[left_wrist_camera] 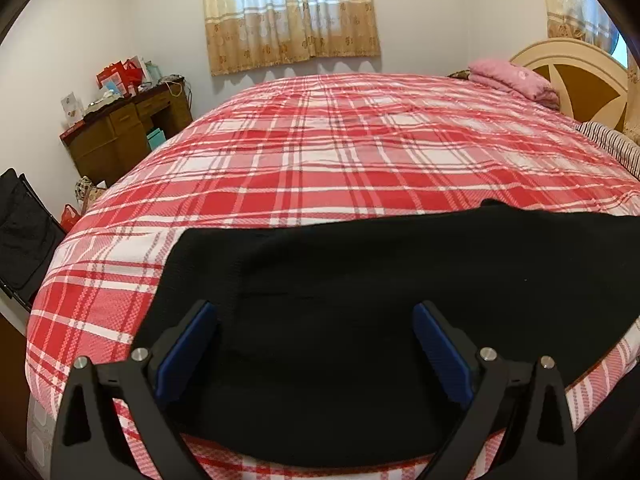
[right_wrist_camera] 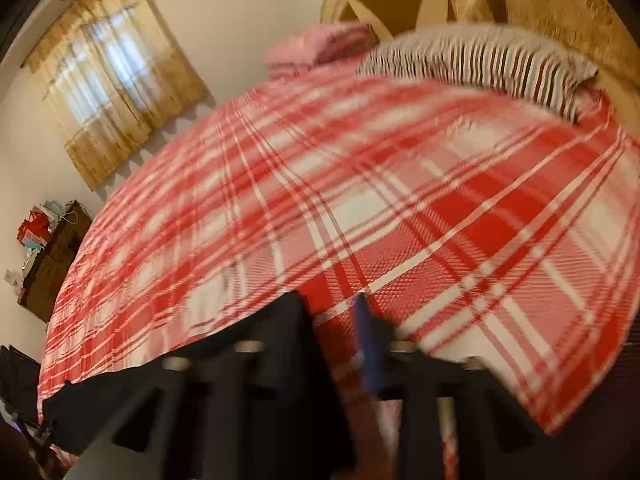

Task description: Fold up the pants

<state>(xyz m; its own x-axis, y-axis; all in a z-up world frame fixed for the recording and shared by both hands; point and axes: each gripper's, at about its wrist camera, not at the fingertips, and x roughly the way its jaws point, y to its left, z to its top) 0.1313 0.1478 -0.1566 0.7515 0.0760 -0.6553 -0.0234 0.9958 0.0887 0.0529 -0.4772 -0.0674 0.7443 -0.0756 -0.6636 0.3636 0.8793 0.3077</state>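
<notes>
Black pants [left_wrist_camera: 360, 280] lie spread flat on the near part of a bed covered with a red and white plaid sheet [left_wrist_camera: 320, 152]. My left gripper [left_wrist_camera: 314, 320] is open, its blue-padded fingers [left_wrist_camera: 188, 344] wide apart just above the pants near the front edge. In the blurred right wrist view my right gripper [right_wrist_camera: 332, 312] hovers at the right end of the pants [right_wrist_camera: 120, 396], its fingers a narrow gap apart with plaid showing between them. Whether it holds cloth is unclear.
A folded pink blanket [left_wrist_camera: 516, 80] and a striped pillow [right_wrist_camera: 480, 64] lie at the headboard [left_wrist_camera: 580, 76]. A cluttered wooden desk [left_wrist_camera: 128, 128] stands by the far wall left of the bed. A black chair [left_wrist_camera: 20, 236] stands at the left.
</notes>
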